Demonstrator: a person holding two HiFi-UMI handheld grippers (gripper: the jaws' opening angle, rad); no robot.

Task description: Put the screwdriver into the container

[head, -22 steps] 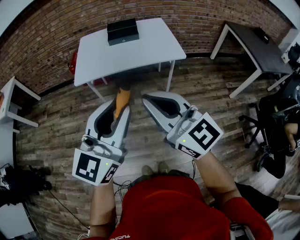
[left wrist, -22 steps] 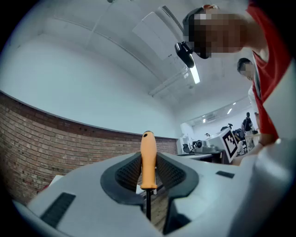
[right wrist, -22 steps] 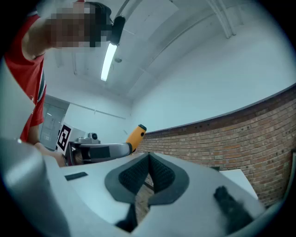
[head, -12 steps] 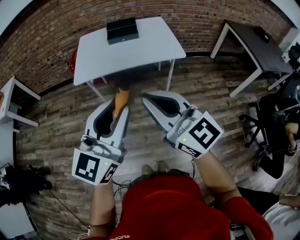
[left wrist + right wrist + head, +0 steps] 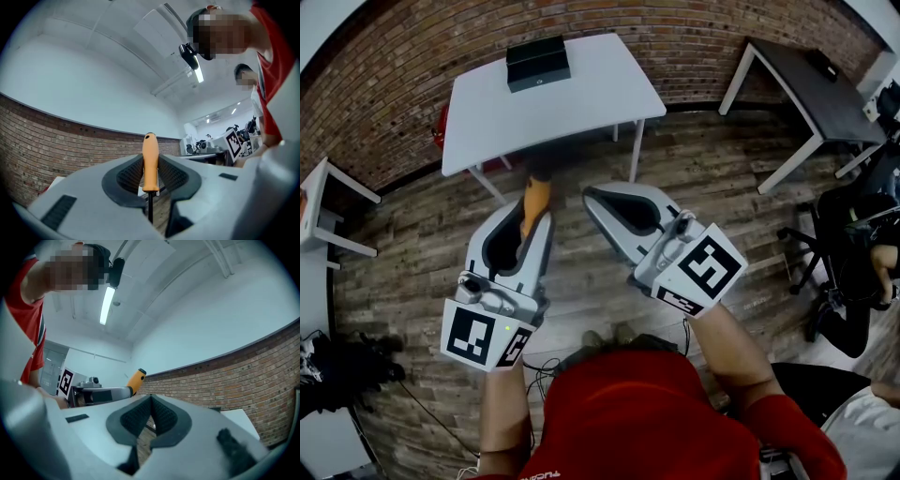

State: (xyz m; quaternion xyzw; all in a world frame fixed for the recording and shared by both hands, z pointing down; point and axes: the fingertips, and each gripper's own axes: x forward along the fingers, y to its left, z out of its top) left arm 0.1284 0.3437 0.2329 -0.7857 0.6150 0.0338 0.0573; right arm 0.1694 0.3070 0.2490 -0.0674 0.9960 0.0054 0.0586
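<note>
The screwdriver [image 5: 532,200] is pinched in your left gripper [image 5: 528,225], out in the air over the wood floor [image 5: 750,234] and well short of the white table [image 5: 581,98]. Its long axis runs pretty much along the gripper's own length. The orange handle leads, poking out past the jaw tips toward the table, and the thin black shaft trails back into the gripper body. In the left gripper view it stands straight up between the pads, handle end on top and shaft below.

The left jaws are closed onto that handle, one ribbed pad pressing on each side, so they sit only as far apart as the handle is thick. Your right gripper [image 5: 595,197] is just beside it on the right, apart from it, with its jaws pressed together and nothing between them. From the right gripper view you can see the orange handle sticking up off to the left.

The container [image 5: 538,63], a black box, sits at the far edge of the table, well away from the screwdriver.

Against the earlier head shots, the left gripper and screwdriver have slid slightly left in frame, and so have the table and container. The right gripper looks about where it was, and the grip hasn't changed
</note>
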